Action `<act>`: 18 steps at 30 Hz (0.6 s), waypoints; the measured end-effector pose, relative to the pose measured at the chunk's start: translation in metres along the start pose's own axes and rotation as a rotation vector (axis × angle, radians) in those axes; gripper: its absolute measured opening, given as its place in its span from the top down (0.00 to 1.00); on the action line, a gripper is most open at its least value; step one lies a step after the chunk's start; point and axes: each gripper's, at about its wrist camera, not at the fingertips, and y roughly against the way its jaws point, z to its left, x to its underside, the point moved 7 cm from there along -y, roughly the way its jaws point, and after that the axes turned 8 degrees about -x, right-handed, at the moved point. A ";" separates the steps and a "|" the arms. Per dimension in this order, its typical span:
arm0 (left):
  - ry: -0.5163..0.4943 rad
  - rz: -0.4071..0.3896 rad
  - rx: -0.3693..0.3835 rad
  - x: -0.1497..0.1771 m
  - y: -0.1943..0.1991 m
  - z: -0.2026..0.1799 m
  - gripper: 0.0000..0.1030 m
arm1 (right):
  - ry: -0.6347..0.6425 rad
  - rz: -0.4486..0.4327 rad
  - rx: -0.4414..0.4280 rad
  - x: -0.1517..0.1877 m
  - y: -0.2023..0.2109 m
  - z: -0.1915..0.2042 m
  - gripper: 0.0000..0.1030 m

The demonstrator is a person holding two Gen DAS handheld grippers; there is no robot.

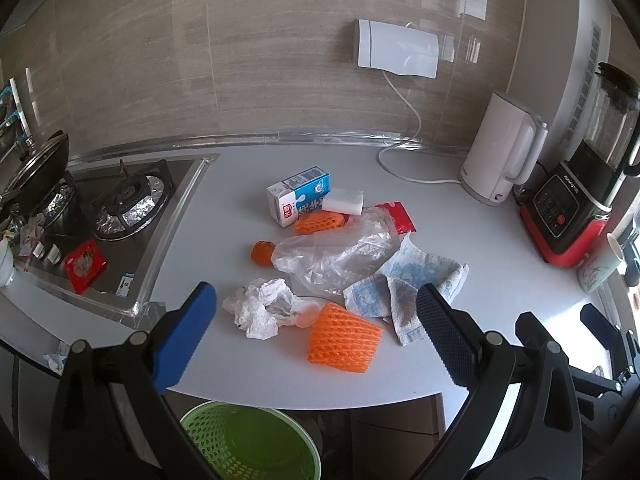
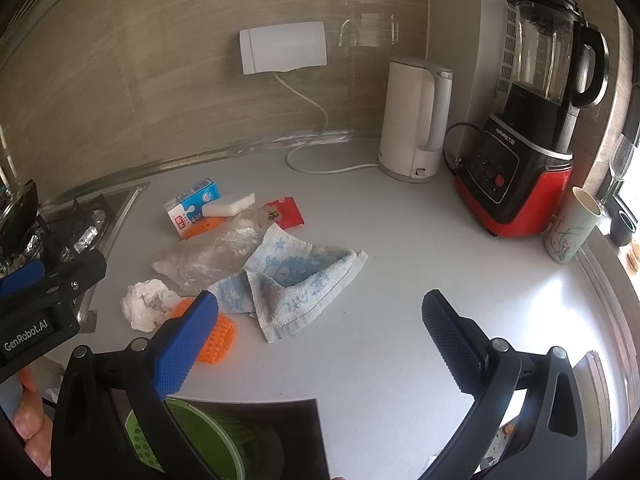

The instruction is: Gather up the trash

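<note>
Trash on the counter (image 1: 500,280): crumpled paper (image 1: 262,308), orange net (image 1: 344,338), plastic bag (image 1: 340,256), milk carton (image 1: 298,196), red packet (image 1: 398,216), beside a towel (image 1: 408,284). Green bin (image 1: 250,440) stands below the counter edge. Left gripper (image 1: 316,336) and right gripper (image 2: 320,336) hover above, jaws spread, empty.

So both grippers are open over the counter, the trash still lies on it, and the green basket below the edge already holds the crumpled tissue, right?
Not quite. The green basket looks empty in the left wrist view; the crumpled tissue still lies on the counter beside the orange foam net. The left gripper and right gripper are open, as you said.
</note>
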 end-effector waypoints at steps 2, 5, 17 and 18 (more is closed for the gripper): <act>-0.003 0.005 0.005 0.003 -0.006 0.002 0.07 | 0.008 -0.002 0.004 0.001 -0.004 -0.001 0.02; -0.009 0.030 0.016 0.012 -0.022 0.008 0.07 | 0.033 0.006 -0.001 0.004 -0.015 -0.001 0.02; -0.029 0.102 -0.038 0.047 -0.091 0.050 0.07 | 0.153 0.078 -0.178 0.040 -0.082 0.017 0.02; -0.030 0.109 -0.038 0.049 -0.095 0.053 0.07 | 0.183 0.077 -0.209 0.044 -0.089 0.025 0.02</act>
